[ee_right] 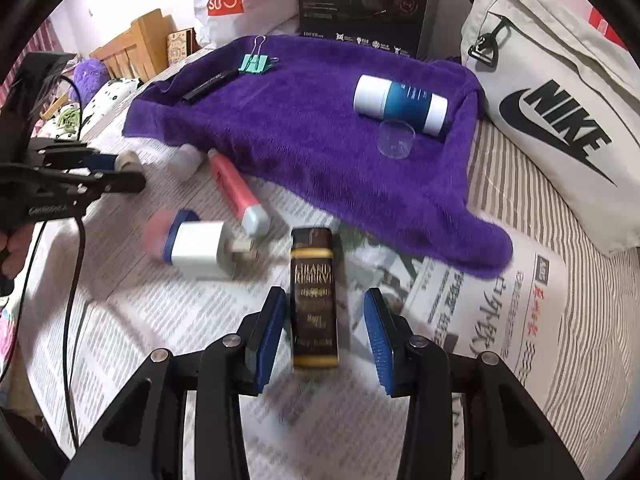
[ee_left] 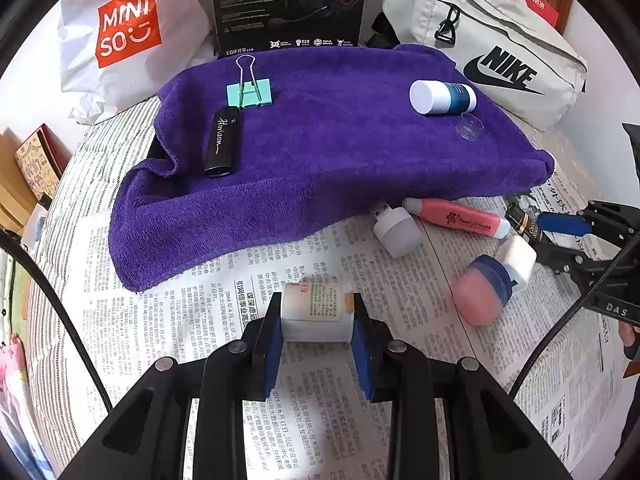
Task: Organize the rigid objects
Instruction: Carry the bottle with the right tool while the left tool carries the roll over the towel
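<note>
Low in the frame, the left gripper is clamped on one white labelled bottle. The right gripper stands apart around one brown-and-gold box, its right pad clear of it. Mid-frame on the newspaper lie one pink highlighter and one white plug. Farther up, the purple towel bears four things: one black lighter, one teal binder clip, one blue-and-white bottle, one clear cap.

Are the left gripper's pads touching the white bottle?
Touching. In the left wrist view, both blue pads of the left gripper press flat against the ends of the white bottle, with no gap on either side.
</note>
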Available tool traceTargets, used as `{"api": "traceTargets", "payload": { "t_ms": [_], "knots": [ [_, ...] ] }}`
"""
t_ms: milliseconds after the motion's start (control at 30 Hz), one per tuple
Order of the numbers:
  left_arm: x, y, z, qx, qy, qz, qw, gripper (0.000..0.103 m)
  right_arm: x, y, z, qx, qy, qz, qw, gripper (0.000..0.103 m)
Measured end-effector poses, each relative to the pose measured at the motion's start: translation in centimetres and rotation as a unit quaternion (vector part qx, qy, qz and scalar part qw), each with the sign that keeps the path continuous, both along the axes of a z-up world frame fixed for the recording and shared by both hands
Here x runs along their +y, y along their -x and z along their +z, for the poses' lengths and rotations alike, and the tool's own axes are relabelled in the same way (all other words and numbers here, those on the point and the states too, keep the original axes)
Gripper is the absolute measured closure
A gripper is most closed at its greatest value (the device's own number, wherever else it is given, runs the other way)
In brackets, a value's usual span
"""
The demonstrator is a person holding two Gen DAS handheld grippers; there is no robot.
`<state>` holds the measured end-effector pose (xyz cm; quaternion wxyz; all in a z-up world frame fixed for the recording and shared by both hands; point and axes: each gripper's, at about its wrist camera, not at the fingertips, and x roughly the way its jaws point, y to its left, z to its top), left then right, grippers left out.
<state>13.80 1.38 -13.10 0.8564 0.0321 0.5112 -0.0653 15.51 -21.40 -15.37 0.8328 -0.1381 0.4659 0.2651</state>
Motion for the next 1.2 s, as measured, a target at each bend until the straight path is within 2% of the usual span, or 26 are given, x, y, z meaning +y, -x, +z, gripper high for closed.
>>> {"api": "traceTargets", "payload": {
  "t_ms": [33, 67, 367, 600, 900, 1200],
  "knots": [
    [0.0, 0.0, 0.0, 0.000, 0.000, 0.001, 1.0000, 0.074, 0.0, 0.0, 0.0, -0.004, -0.001, -0.003, 1.000, 0.075],
    [-0.1, 0.0, 0.0, 0.000, -0.001, 0.001, 1.0000, 0.074, 0.1, 0.1, 0.0, -0.007, -0.002, -0.002, 1.000, 0.080],
    [-0.1, 0.0, 0.0, 0.000, -0.006, -0.001, 1.0000, 0.074, 0.6, 0.6, 0.0, -0.008, 0.023, 0.008, 1.000, 0.080],
    [-0.6, 0.1, 0.0, -0.003, -0.017, -0.007, 0.9998, 0.073, 0.4, 0.4, 0.0, 0.000, 0.016, -0.003, 1.000, 0.079],
    [-0.4, 0.2, 0.2, -0.009, -0.007, 0.000, 0.9999, 0.074, 0.4, 0.7, 0.1, -0.004, 0.017, -0.013, 1.000, 0.080],
    [0.7, 0.7, 1.6, -0.022, 0.007, 0.009, 0.9997, 0.074, -0.1, 1.2, 0.3, 0.009, 0.013, -0.019, 1.000, 0.080]
  ]
}}
